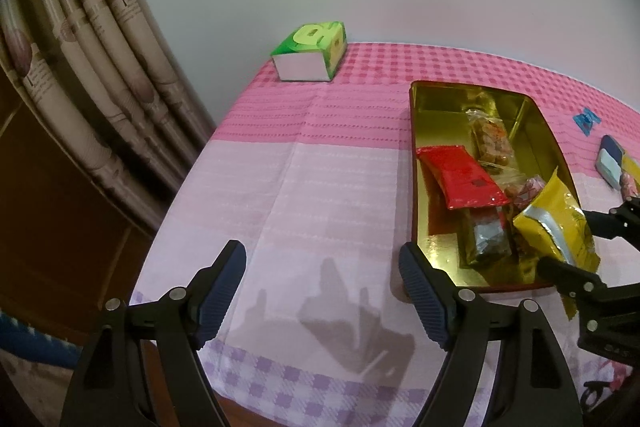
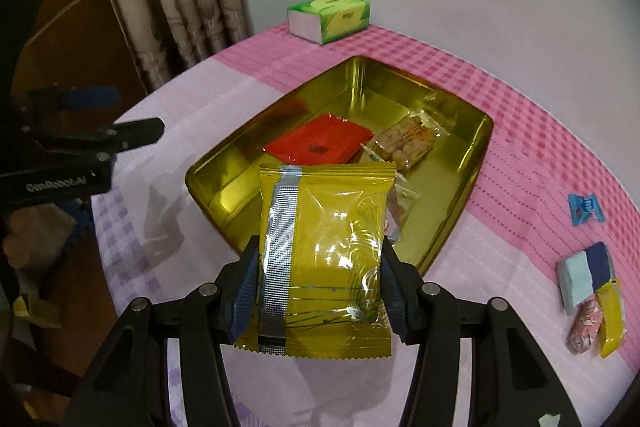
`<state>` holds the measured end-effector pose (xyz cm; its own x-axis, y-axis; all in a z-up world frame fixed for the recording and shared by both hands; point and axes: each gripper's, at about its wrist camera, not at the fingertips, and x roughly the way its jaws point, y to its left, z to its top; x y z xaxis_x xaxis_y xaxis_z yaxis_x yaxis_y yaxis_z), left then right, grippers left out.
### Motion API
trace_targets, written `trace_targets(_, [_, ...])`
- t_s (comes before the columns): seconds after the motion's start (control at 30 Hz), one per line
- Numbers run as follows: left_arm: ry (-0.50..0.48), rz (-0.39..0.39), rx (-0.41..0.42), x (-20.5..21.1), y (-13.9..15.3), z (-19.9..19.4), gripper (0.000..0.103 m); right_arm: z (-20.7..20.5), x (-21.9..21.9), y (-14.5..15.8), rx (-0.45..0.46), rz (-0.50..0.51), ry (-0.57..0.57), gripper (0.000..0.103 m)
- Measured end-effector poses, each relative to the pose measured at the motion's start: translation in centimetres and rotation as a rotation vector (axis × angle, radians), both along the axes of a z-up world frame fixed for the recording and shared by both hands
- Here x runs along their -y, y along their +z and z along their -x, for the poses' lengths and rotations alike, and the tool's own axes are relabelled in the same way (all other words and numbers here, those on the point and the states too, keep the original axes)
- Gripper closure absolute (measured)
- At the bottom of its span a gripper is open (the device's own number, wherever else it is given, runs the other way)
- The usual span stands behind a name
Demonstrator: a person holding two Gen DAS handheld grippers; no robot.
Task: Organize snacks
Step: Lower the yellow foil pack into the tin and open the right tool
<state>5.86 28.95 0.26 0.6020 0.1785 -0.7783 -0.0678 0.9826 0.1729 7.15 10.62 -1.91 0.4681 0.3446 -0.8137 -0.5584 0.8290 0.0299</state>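
Yellow snack packet (image 2: 324, 259) clamped between right gripper (image 2: 320, 291) pads, held over gold tin (image 2: 452, 195) at its six o'clock edge, left gripper (image 1: 320, 291) parted with nothing held, above the tablecloth (image 1: 320, 187).

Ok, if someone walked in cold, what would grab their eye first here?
Probably the yellow packet, clamped between the right gripper's jaws and held over the near end of the gold tin. Next, the tin itself on the pink cloth, with a red packet and a clear bag of snacks inside. The green box sits at the table's far corner.
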Motion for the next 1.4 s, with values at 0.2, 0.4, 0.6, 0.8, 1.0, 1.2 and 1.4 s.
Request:
trace_targets(0.2, [-0.004, -0.002, 0.003, 0.0, -0.1, 0.0, 0.024, -1.2, -0.4, -0.7, 0.014, 0.034, -0.016, 0.053])
trace_targets(0.4, [-0.003, -0.006, 0.0, 0.1, -0.1, 0.0, 0.024, -2.6, -1.0, -0.9, 0.046, 0.065, -0.04, 0.052])
trace_targets(0.6, [-0.003, -0.011, 0.0, 0.2, -0.4, 0.0, 0.023, -3.5, -1.6, -1.9, 0.036, 0.078, -0.052, 0.052])
trace_targets(0.8, [0.0, -0.005, -0.001, 0.3, -0.6, 0.0, 0.023, -3.6, -1.7, -2.5, 0.021, 0.065, -0.064, 0.052])
trace_targets(1.0, [-0.001, -0.004, 0.0, 0.2, -0.7, -0.1, 0.023, -3.8, -1.7, -2.5, 0.007, 0.057, -0.069, 0.05])
trace_targets(1.2, [-0.002, 0.0, 0.001, 0.2, -0.8, -0.2, 0.023, -3.8, -1.6, -2.5, 0.013, 0.051, -0.07, 0.039])
trace_targets(1.4, [-0.006, 0.001, 0.001, 0.4, -0.8, -0.2, 0.023, -3.4, -1.2, -1.5, 0.02, 0.006, -0.071, 0.029])
